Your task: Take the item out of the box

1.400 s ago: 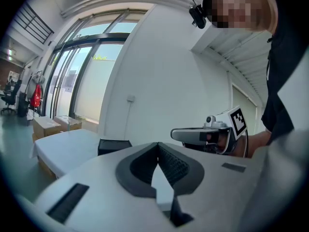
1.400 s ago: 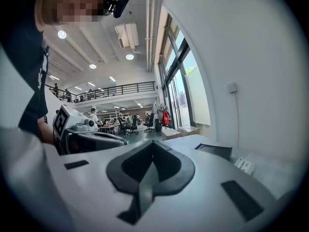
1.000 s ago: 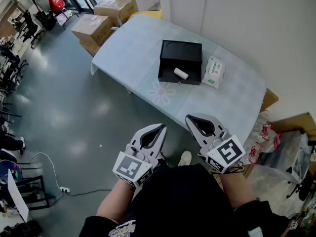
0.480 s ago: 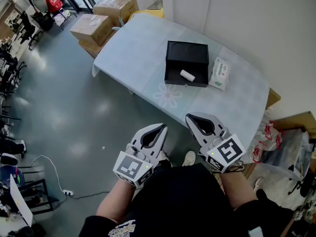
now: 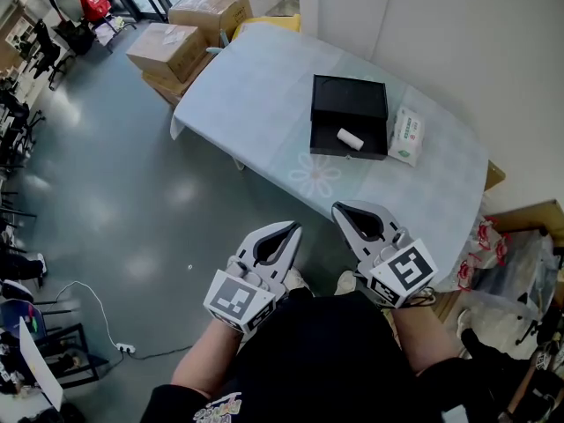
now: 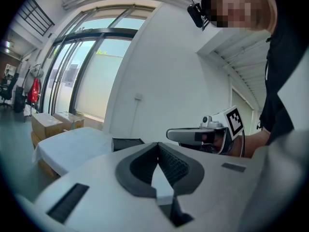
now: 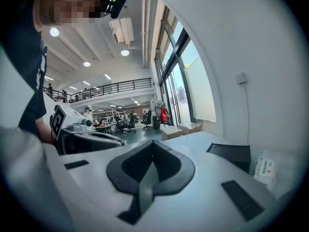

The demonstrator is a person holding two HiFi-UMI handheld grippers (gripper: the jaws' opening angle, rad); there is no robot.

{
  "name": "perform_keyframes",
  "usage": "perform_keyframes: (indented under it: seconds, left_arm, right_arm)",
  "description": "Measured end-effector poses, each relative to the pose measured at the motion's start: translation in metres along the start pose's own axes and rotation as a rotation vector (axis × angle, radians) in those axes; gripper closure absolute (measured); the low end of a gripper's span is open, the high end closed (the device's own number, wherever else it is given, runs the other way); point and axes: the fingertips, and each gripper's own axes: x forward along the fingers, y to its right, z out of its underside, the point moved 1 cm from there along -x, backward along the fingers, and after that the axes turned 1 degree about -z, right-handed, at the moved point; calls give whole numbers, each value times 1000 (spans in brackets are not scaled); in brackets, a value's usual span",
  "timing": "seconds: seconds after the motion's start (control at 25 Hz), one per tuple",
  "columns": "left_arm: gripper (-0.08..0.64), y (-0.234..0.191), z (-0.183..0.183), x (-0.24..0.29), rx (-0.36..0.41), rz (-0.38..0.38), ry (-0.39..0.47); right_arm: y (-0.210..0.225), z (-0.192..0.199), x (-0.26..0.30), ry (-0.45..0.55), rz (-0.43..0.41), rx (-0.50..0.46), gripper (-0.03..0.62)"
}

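Both tongs hang low in front of the person, well short of the box [image 5: 349, 102], and neither one carries anything. The left tongs [image 5: 292, 227] are closed, tips meeting with nothing between them. The right tongs [image 5: 337, 208] are closed as well, pads pressed together and empty. They ride side by side, a small gap apart, both noses aimed toward the box.

The box is black and open and sits on the counter [image 5: 251, 86], close to the white wall behind it. And there is the item: a small white roll [image 5: 350, 138] lying on its side inside the box, in the half nearer the tongs, slanted across the dark bottom. Nothing touches it.

Just right of the box, a white-and-green packet [image 5: 406, 137] lies flat on the counter. In front of the box, between it and the tongs, the pale cloth shows a flower print [image 5: 315, 174]. Far left of the box, past the counter's end, brown cartons [image 5: 181, 44] stand on the grey floor [image 5: 115, 192]. From the right tongs' own view the box shows up ahead and to the right, the packet beside it.
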Motion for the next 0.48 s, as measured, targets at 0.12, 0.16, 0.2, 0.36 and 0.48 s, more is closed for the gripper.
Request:
perform_keyframes:
  seconds: [0.12, 0.16, 0.2, 0.36, 0.48]
  left_arm:
    - [551, -14, 0, -7, 4, 4, -5]
    - [551, -18, 0, -10, 5, 8, -4]
    - [551, -23, 1, -12, 7, 9, -6]
    - [551, -35, 4, -21, 10, 28, -9]
    - [551, -42, 4, -28, 12, 42, -5]
  right_arm:
    - [-6, 1, 14, 0, 6, 5, 583]
    - [-8, 1, 19, 0, 8, 7, 583]
    - [-10, 1, 24, 1, 10, 8, 583]
    - [-18, 4, 40, 9, 22, 12, 583]
    - [-26, 6, 49, 2, 25, 6, 583]
